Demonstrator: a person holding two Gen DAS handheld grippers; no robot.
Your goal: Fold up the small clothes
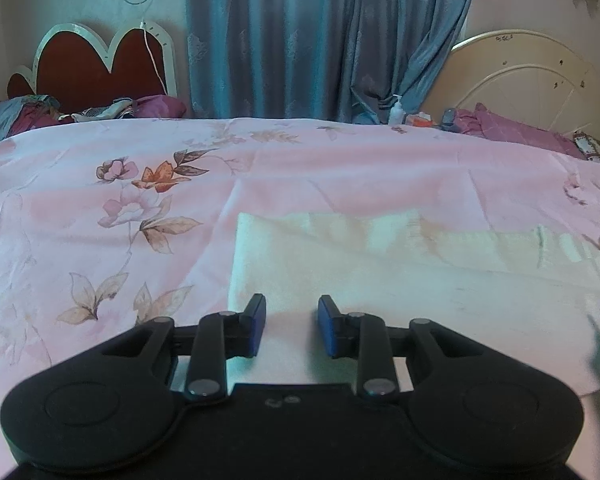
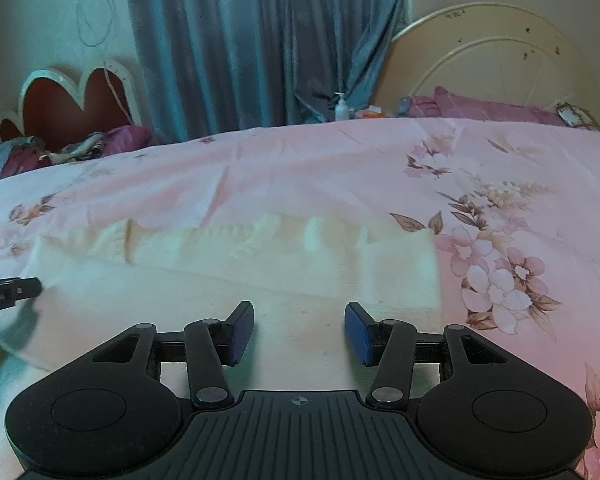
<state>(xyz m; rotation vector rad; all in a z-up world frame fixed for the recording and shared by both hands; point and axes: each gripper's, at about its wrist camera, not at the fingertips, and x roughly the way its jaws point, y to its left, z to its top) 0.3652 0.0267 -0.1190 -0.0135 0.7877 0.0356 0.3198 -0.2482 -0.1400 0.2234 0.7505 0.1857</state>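
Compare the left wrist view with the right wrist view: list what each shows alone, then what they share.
Left wrist view only: the cream cloth's left edge, the orange flower print, and the left gripper with jaws open, narrowly.

Right wrist view only: the cloth's right edge, a big cluster of pink flower prints, and the right gripper with jaws open wider.

Both: the pink bedsheet, blue curtain, red headboard, cream headboard and white pump bottle.

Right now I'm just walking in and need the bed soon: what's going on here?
A person is folding a small cream cloth on the pink floral bedspread, with tongs in each hand. The left tongs and right tongs both hover open over the cloth's near part, gripping nothing. The cloth lies flat, seemingly already folded over once.
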